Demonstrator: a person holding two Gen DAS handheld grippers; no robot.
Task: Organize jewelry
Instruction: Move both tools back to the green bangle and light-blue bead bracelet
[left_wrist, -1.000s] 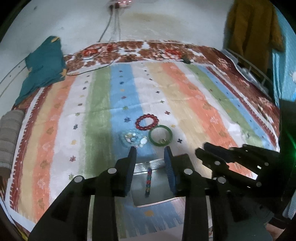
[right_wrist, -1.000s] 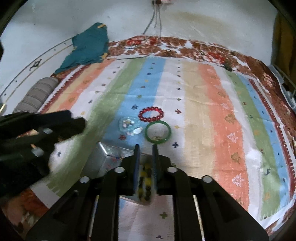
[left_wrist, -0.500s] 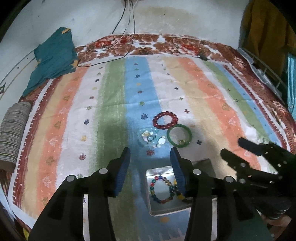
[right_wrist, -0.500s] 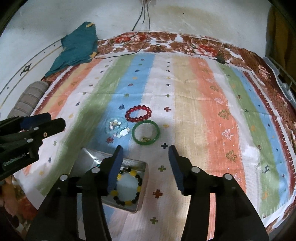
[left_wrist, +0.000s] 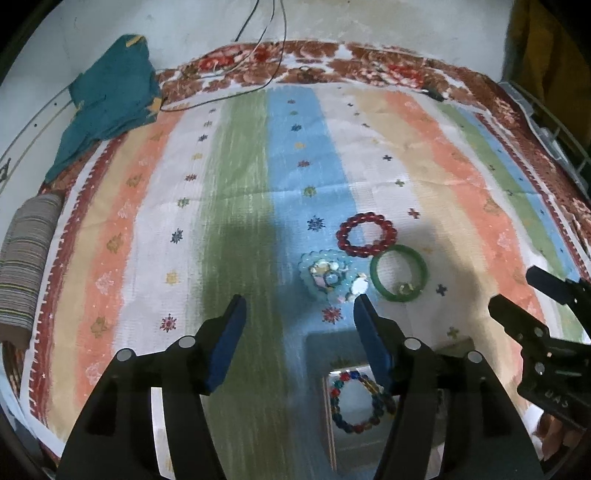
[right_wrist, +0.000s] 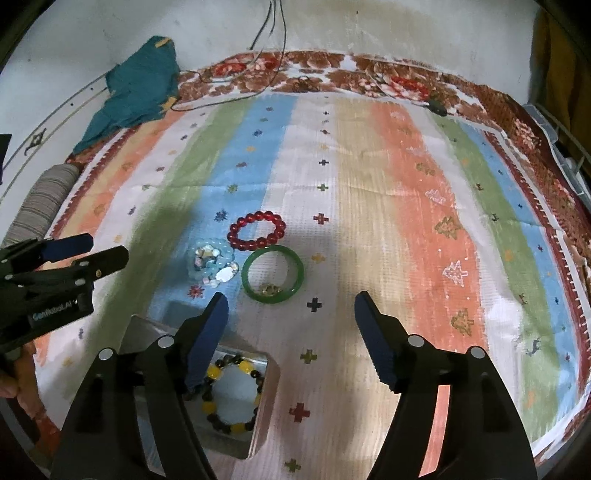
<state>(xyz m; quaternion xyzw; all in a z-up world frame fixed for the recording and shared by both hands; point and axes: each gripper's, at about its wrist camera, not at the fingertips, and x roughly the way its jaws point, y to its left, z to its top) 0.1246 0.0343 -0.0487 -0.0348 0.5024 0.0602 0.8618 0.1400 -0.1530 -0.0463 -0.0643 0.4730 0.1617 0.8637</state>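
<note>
A metal tin (right_wrist: 264, 398) lies on the striped rug near the front edge, with a yellow-and-dark bead bracelet (right_wrist: 231, 393) in it. In the left wrist view the tin (left_wrist: 317, 343) shows a multicoloured bead bracelet (left_wrist: 356, 402). Beyond it lie a red bead bracelet (right_wrist: 257, 230), a green bangle (right_wrist: 273, 274) and a pale blue shell piece (right_wrist: 211, 264). My left gripper (left_wrist: 299, 314) hovers left of the tin, jaws opening, nothing between them. My right gripper (right_wrist: 290, 310) hangs over the tin's right edge, jaws opening and empty.
A teal cloth (right_wrist: 136, 88) lies at the rug's far left corner, a grey striped roll (left_wrist: 26, 258) at the left edge. Black cables (left_wrist: 258, 48) trail over the far border. A yellow garment (left_wrist: 546, 55) hangs at the right.
Both grippers have spread their jaws. The right one let go of the yellow-and-dark bracelet, which now lies in the tin. Both hands shifted, so the tin sits lower in each view.
</note>
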